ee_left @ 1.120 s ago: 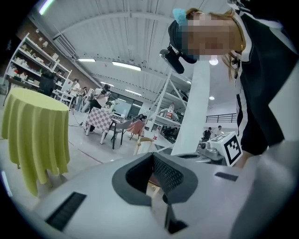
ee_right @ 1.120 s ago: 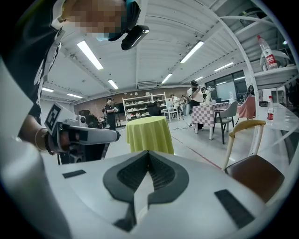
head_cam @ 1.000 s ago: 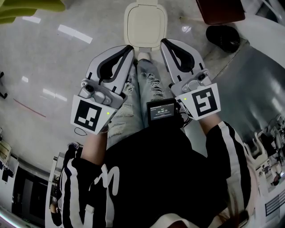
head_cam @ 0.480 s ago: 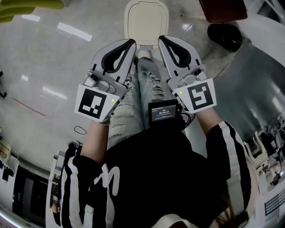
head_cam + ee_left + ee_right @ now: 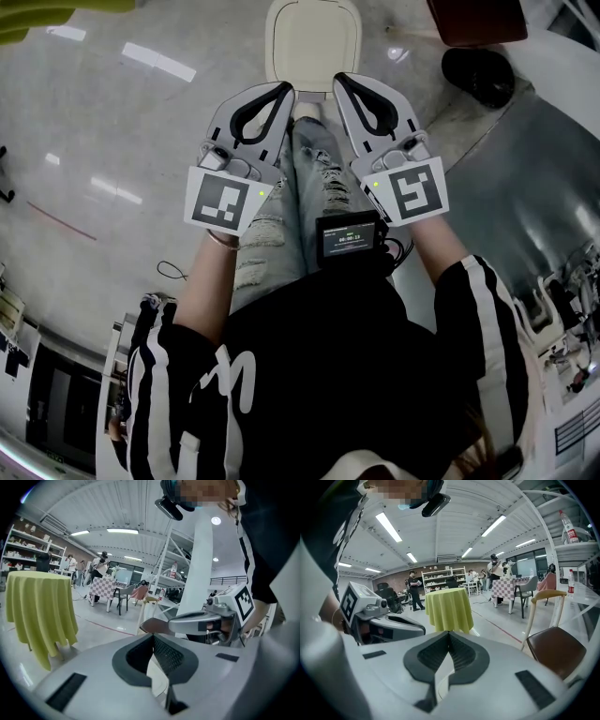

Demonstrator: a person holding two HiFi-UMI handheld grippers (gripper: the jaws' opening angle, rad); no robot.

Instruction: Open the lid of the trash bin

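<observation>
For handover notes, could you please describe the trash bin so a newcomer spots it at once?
On the grey floor, look just past the person's jeans. The trash bin is the closed cream rounded-square box, unlike the brown chair seat nearby.

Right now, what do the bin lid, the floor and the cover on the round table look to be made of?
Trash bin lid: probably plastic, cream and smooth, with a moulded raised rim.
Floor: hard and polished, perhaps coated concrete; it mirrors the ceiling lights.
Table cover: yellow-green cloth, hanging in soft folds.
</observation>
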